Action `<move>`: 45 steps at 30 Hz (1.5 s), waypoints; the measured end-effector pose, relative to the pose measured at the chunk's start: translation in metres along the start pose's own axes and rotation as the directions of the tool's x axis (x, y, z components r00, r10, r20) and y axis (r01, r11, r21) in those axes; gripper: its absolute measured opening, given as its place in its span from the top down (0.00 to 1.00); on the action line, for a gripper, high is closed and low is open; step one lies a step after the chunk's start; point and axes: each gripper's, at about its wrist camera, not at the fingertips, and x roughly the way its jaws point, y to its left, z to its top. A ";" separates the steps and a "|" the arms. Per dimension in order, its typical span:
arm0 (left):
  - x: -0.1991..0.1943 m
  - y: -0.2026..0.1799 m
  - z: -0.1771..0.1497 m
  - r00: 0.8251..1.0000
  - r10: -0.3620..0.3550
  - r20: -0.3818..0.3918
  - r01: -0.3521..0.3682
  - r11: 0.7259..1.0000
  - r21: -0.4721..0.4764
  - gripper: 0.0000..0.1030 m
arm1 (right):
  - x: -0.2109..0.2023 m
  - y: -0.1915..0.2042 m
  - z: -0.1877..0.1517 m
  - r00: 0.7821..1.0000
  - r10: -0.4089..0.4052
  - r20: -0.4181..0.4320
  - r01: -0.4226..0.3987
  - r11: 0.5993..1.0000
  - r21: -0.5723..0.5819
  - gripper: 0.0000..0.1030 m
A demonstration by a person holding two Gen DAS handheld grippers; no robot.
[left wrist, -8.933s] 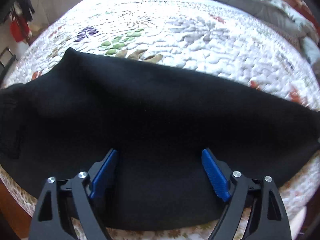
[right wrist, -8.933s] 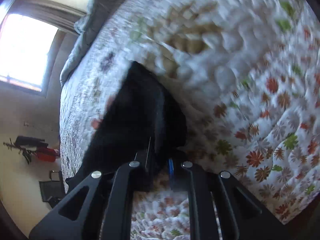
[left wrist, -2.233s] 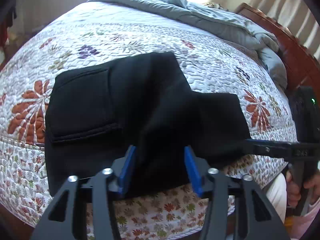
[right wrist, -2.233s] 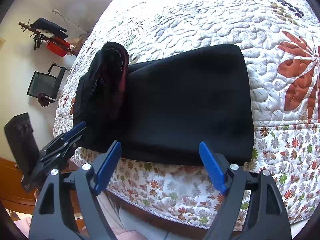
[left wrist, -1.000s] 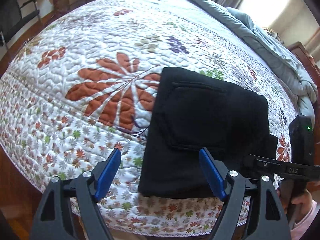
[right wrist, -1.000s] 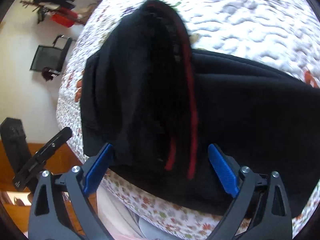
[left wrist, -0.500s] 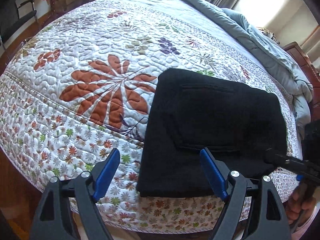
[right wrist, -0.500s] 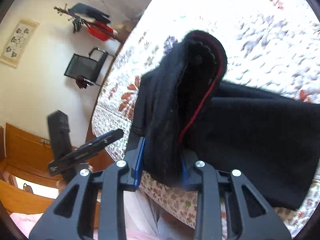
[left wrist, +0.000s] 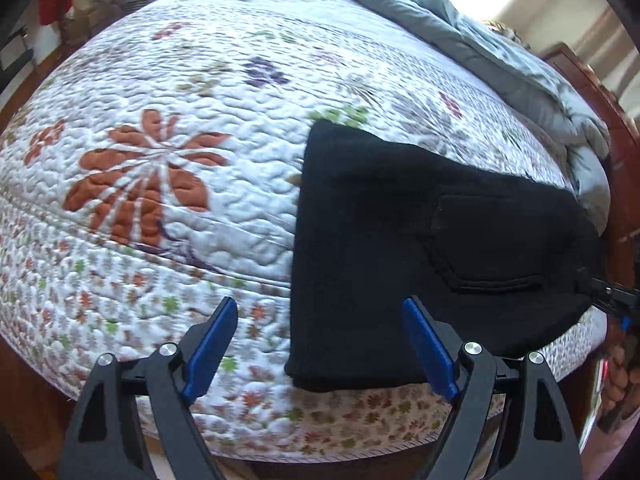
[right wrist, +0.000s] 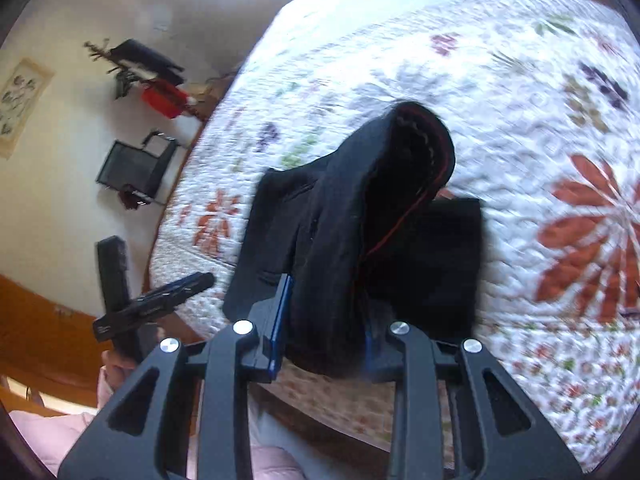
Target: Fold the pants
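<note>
Quilted bed (left wrist: 192,216) wide and bare leftward, pants (left wrist: 400,240) at near edge, right gripper (right wrist: 324,340) pinching waistband, left gripper (left wrist: 320,344) spread.

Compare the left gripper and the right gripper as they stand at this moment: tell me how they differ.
The left gripper has its blue pads spread wide with nothing between them; the right gripper is pinched shut on the black pants.
The left gripper hovers over the near edge of the pants, over the floral quilt; the right gripper holds one end of the pants raised off the quilt.
Both have black frames and blue pads.
</note>
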 end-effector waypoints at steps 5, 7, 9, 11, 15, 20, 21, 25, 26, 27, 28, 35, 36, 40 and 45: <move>0.015 -0.022 0.000 1.000 0.006 -0.031 -0.005 0.999 0.043 0.18 | 0.030 -0.035 -0.017 0.994 -0.071 -0.082 0.075 0.996 0.043 0.72; 0.023 -0.027 0.000 0.999 0.019 -0.047 -0.016 0.998 0.057 0.18 | 0.052 -0.047 -0.022 0.981 -0.142 -0.134 0.151 0.987 0.053 0.68; 0.030 -0.029 -0.001 0.998 0.035 -0.059 -0.031 0.997 0.069 0.18 | 0.064 -0.060 -0.022 0.981 -0.119 -0.156 0.135 0.986 0.099 0.65; 0.038 -0.030 -0.003 0.995 0.054 -0.081 -0.047 0.996 0.081 0.18 | 0.063 -0.060 -0.021 0.983 -0.106 -0.149 0.122 0.988 0.097 0.64; 0.043 -0.027 -0.003 0.994 0.060 -0.092 -0.053 0.996 0.076 0.18 | 0.042 -0.046 -0.009 0.976 -0.185 -0.115 0.189 0.982 0.021 0.35; 0.039 -0.039 0.007 0.995 0.077 -0.062 -0.070 0.991 0.114 0.18 | 0.023 -0.038 0.021 0.982 -0.186 -0.040 0.186 0.983 0.002 0.35; 0.039 -0.042 0.010 0.995 0.081 -0.061 -0.073 0.990 0.124 0.18 | 0.025 -0.038 0.031 0.980 -0.194 -0.036 0.194 0.981 0.002 0.35; 0.040 -0.053 0.017 0.994 0.097 -0.055 -0.088 0.985 0.145 0.16 | 0.043 -0.047 0.061 0.977 -0.207 -0.043 0.208 0.978 0.013 0.36; 0.041 -0.054 0.019 0.994 0.097 -0.055 -0.088 0.985 0.146 0.15 | 0.047 -0.050 0.067 0.974 -0.223 -0.049 0.224 0.975 0.015 0.39; 0.042 -0.055 0.020 0.994 0.099 -0.055 -0.090 0.985 0.145 0.15 | 0.051 -0.052 0.069 0.970 -0.236 -0.052 0.237 0.971 0.015 0.47; 0.042 -0.056 0.022 0.993 0.104 -0.056 -0.095 0.985 0.144 0.15 | 0.053 -0.053 0.072 0.973 -0.227 -0.051 0.228 0.974 0.017 0.60; 0.039 -0.064 0.030 0.993 0.121 -0.015 -0.117 0.981 0.152 0.15 | 0.044 -0.049 0.087 0.985 -0.172 0.015 0.172 0.985 0.014 0.83; 0.037 -0.067 0.030 0.992 0.123 -0.003 -0.121 0.980 0.156 0.15 | 0.047 -0.055 0.088 0.985 -0.175 0.002 0.175 0.984 0.030 0.83; 0.030 -0.073 0.033 0.992 0.127 0.026 -0.129 0.976 0.174 0.15 | 0.072 -0.074 0.080 0.973 -0.220 -0.072 0.224 0.973 0.050 0.80; 0.021 -0.078 0.034 0.992 0.119 0.047 -0.126 0.973 0.191 0.15 | 0.056 -0.070 0.069 0.983 -0.180 -0.039 0.181 0.983 0.031 0.54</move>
